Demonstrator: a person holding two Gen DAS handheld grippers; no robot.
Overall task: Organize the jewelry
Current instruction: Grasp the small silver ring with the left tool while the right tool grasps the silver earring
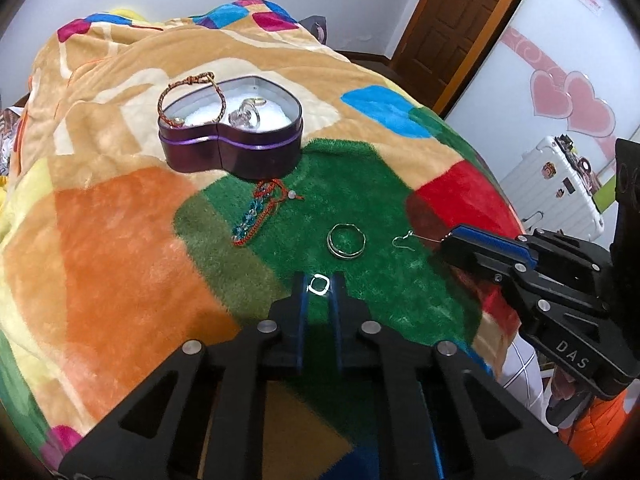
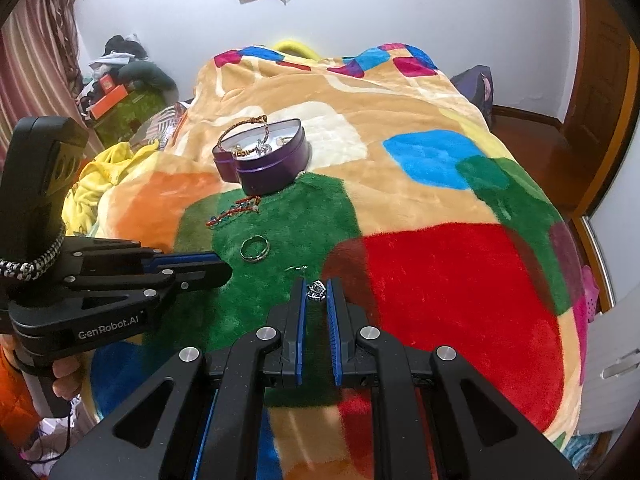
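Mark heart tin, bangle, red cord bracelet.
heart tin (image 1: 256,156): left wrist view, front wall.
bangle (image 1: 346,241): left wrist view, on its near rim.
red cord bracelet (image 1: 267,203): left wrist view, on the cord.

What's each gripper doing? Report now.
Left gripper: shut on a small silver ring.
Right gripper: shut on an earring, its hook poking out.

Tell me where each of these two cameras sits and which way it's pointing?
Left wrist: sits on the left gripper, looks along its fingers across the blanket to the heart-shaped tin; the right gripper shows at right.
Right wrist: sits on the right gripper, facing the same tin; the left gripper and a hand show at left.
Shared: tin, bangle, blanket, each other's gripper.
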